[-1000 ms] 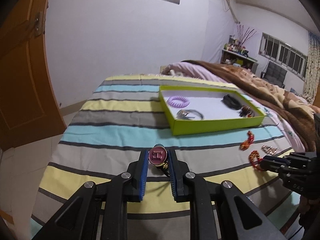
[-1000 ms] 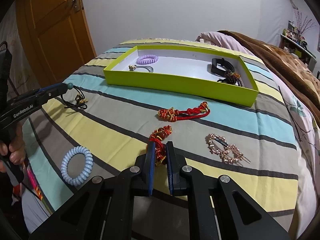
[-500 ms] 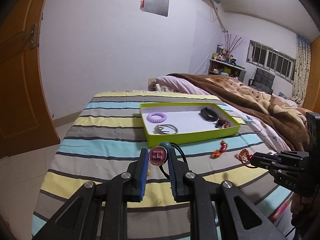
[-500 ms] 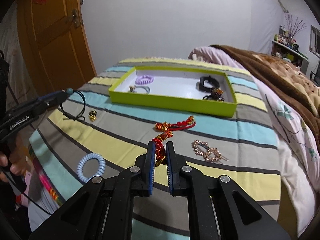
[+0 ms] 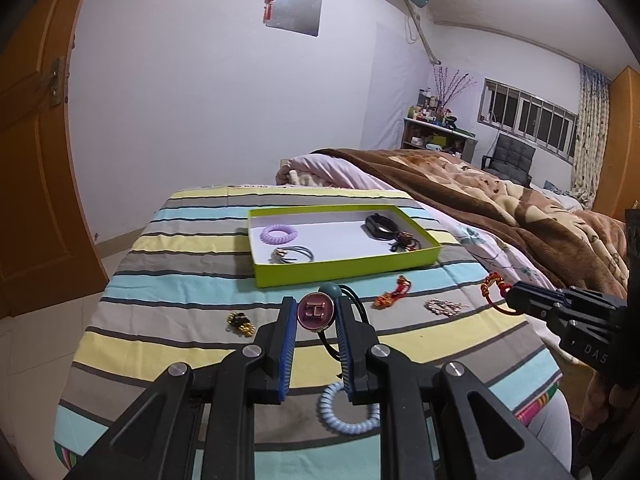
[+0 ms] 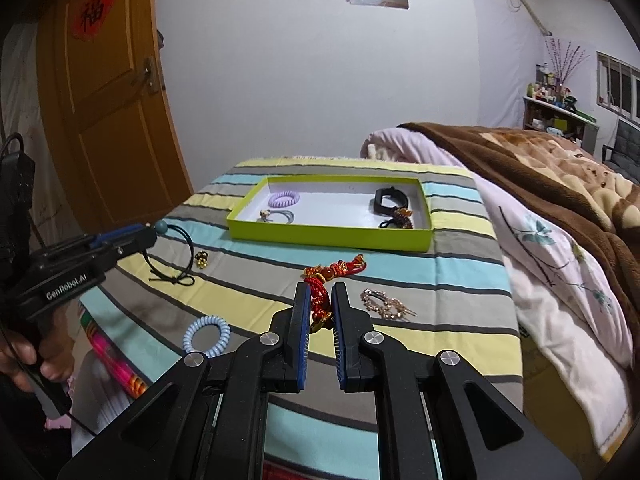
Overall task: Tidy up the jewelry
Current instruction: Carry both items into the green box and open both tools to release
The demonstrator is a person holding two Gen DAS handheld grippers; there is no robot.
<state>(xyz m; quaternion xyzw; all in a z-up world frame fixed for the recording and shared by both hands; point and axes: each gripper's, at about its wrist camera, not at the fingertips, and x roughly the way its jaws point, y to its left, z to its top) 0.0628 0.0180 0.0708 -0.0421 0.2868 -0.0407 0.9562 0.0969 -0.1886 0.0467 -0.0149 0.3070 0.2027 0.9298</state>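
A: Item one, left gripper (image 5: 316, 322)?
B: It is clamping a maroon button hair tie (image 5: 315, 311), black cord dangling below the pads, held above the striped bedspread (image 5: 180, 280).

A: Item two, right gripper (image 6: 321, 312)?
B: It is pinching a red knotted bracelet (image 6: 318, 300) between nearly closed pads, also held off the bedspread.

A: Further out?
B: The green tray (image 5: 344, 268) is lying ahead, already holding a purple coil tie (image 5: 279, 234), a grey tie, a black band (image 5: 380, 224) and a dark beaded piece. A second red bracelet (image 6: 340, 269), a rose-gold clip (image 6: 386, 304), a small gold charm (image 5: 240, 322) and a blue coil tie (image 6: 206, 334) are waiting on the bedspread.

A: Step in hand?
B: Carrying, I'd judge; both pieces are heading for the tray. Next, each gripper needs to get over the rim before letting go.

A: Against a second ago?
B: Both grippers are sitting higher and further back; the tray is looking smaller, and the blue coil tie is now showing under the left one.
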